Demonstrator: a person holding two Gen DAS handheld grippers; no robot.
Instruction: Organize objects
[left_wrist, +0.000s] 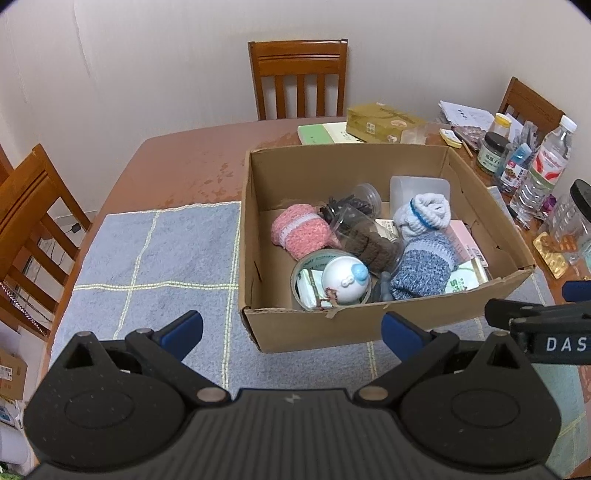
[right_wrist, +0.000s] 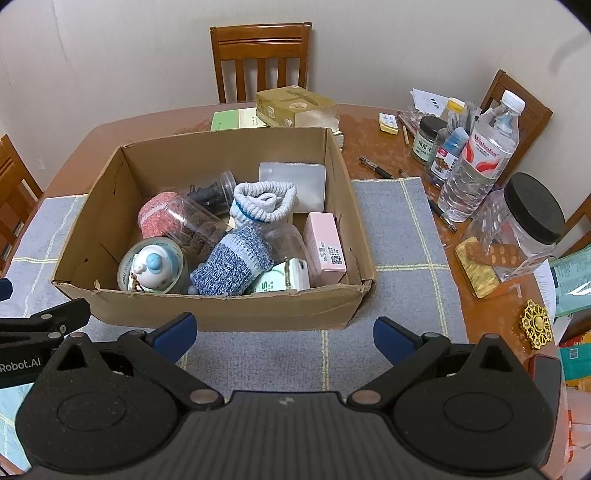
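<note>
Broadly, a brown tabletop is seen, covered in front by a blue checked mat, with wooden chairs set around it. On the mat a cardboard box is placed, open at the top and filled with loose things. Inside it, a blue knitted sock roll is laid near the front wall, a white roll behind it and a pink roll to the left. A clear jar is tipped on its side between the pink and blue rolls. A tape ring is seen in the front left corner, with a small white figure sitting in it. A pink carton is stood against the right wall. Right of the box, on the tabletop, a water bottle and a black-lidded jar are kept. The left gripper and the right gripper are held before the box, near each other, fingers spread wide and holding nothing.
</note>
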